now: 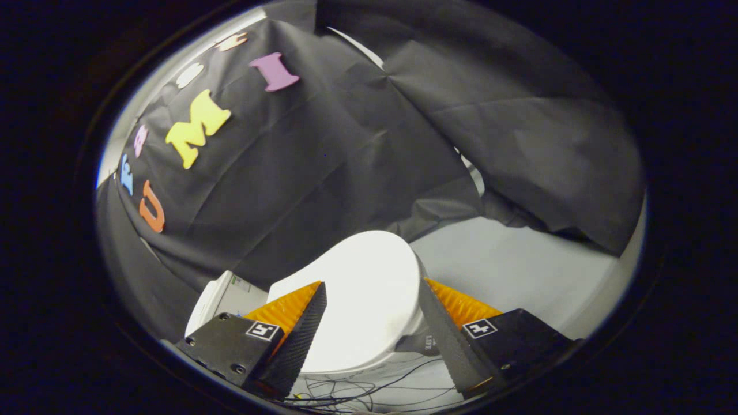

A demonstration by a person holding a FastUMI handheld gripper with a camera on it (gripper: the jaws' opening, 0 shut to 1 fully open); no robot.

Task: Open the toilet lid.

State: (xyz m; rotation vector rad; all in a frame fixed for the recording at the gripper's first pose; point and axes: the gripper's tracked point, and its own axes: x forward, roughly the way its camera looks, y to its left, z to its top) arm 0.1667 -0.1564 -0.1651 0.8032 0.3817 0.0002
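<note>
Right now the gripper (372,331) is tilted and angled down over the toilet (230,297), its fingers spread wide and gripping nothing. Between them sits the white lid (363,300), closed flat on the bowl, with each finger near one of its sides. Thin dark cables (369,395) trail across the pale floor (519,271) below.

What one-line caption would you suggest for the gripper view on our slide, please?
Open gripper hovers over the closed toilet lid, fingers spread to either side.
</note>
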